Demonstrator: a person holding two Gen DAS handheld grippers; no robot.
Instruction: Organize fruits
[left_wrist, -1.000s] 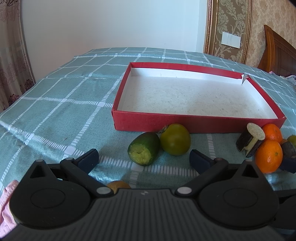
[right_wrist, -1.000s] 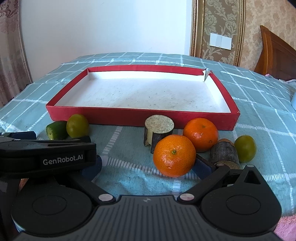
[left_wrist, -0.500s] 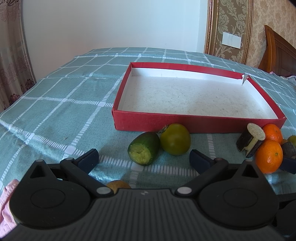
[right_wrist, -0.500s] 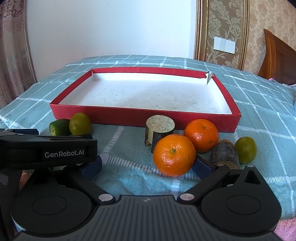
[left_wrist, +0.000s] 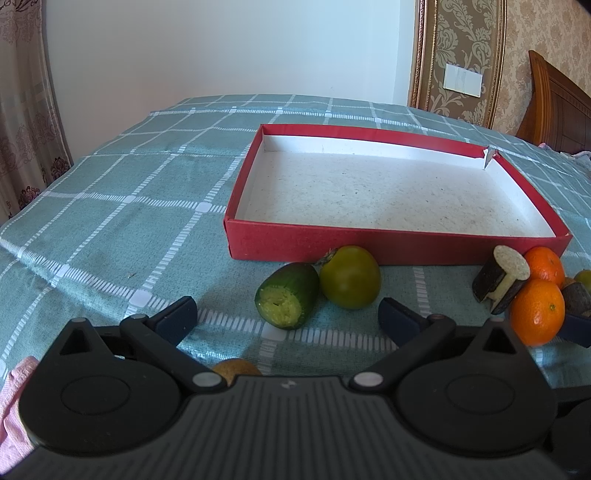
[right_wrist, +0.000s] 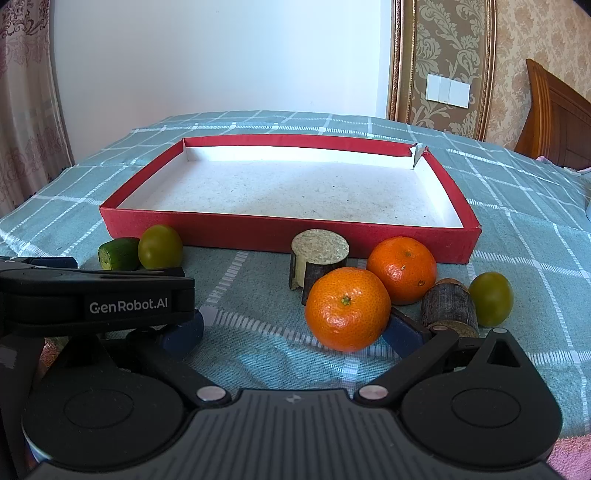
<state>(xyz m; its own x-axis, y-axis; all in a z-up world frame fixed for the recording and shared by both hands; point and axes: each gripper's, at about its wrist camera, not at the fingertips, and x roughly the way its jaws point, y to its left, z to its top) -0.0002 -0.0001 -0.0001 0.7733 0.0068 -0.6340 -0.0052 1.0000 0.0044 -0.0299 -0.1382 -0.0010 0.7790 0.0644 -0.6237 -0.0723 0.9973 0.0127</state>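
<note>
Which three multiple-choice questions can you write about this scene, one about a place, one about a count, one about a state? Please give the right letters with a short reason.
1. Where is the cut cucumber piece?
A. inside the red box
B. on the cloth, left of the green tomato
C. on top of an orange

2. How many oranges are in view?
A. one
B. two
C. four

3. What is the state of the red box?
A. it holds no fruit
B. half full
C. closed by a lid

Answers:
1 B: it lies beside the green tomato, in front of the box.
2 B: a near orange and a far orange.
3 A: only its white floor shows.
</note>
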